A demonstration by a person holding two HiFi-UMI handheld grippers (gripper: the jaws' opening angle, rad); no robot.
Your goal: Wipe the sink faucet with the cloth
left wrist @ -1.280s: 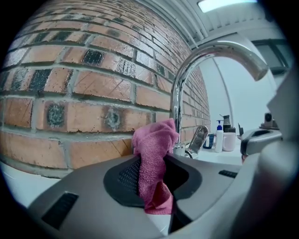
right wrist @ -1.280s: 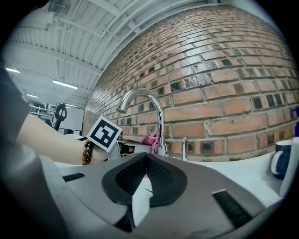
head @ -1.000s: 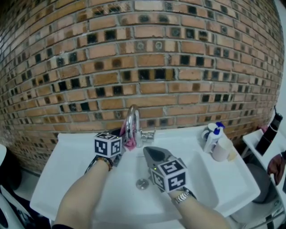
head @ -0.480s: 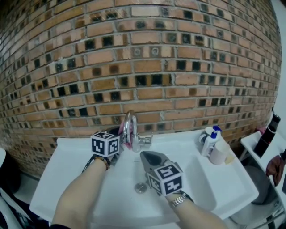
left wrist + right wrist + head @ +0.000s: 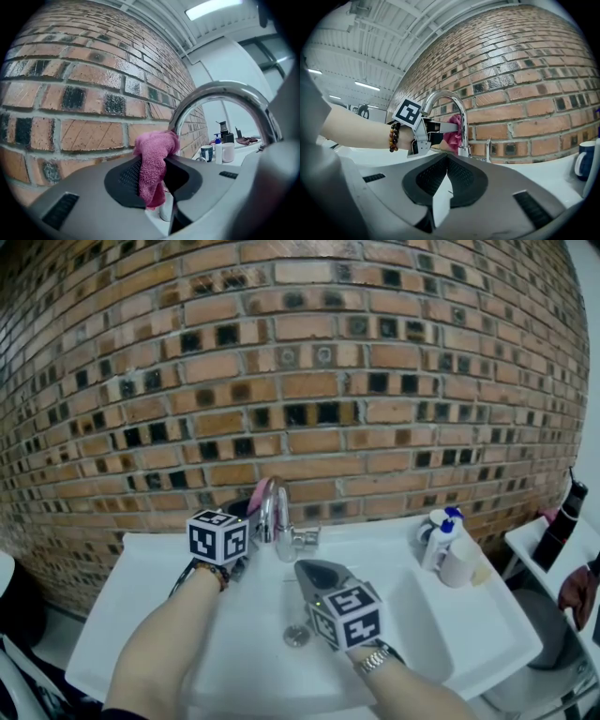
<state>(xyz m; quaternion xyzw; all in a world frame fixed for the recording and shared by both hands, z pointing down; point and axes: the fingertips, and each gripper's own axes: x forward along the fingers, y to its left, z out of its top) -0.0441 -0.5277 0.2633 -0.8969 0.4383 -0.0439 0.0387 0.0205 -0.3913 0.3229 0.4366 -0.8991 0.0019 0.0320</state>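
A chrome arched faucet (image 5: 277,510) stands at the back of the white sink (image 5: 141,592). My left gripper (image 5: 251,517) is shut on a pink cloth (image 5: 257,493) and holds it against the upper left side of the faucet's neck. In the left gripper view the cloth (image 5: 152,164) hangs bunched between the pads, with the faucet (image 5: 220,91) arching just beyond. The right gripper view shows the faucet (image 5: 459,112) with the cloth (image 5: 453,133) pressed behind it. My right gripper (image 5: 307,570) is shut and empty, level over the basin in front of the faucet.
A brick wall (image 5: 328,381) rises right behind the sink. The faucet's lever (image 5: 306,538) sticks out to the right. A pump bottle (image 5: 439,538) and a white cup (image 5: 462,559) stand at the sink's back right. The drain (image 5: 296,637) lies under my right gripper.
My left gripper has risen along the faucet's neck, taking the pink cloth from the base up toward the arch. The right gripper has kept still.
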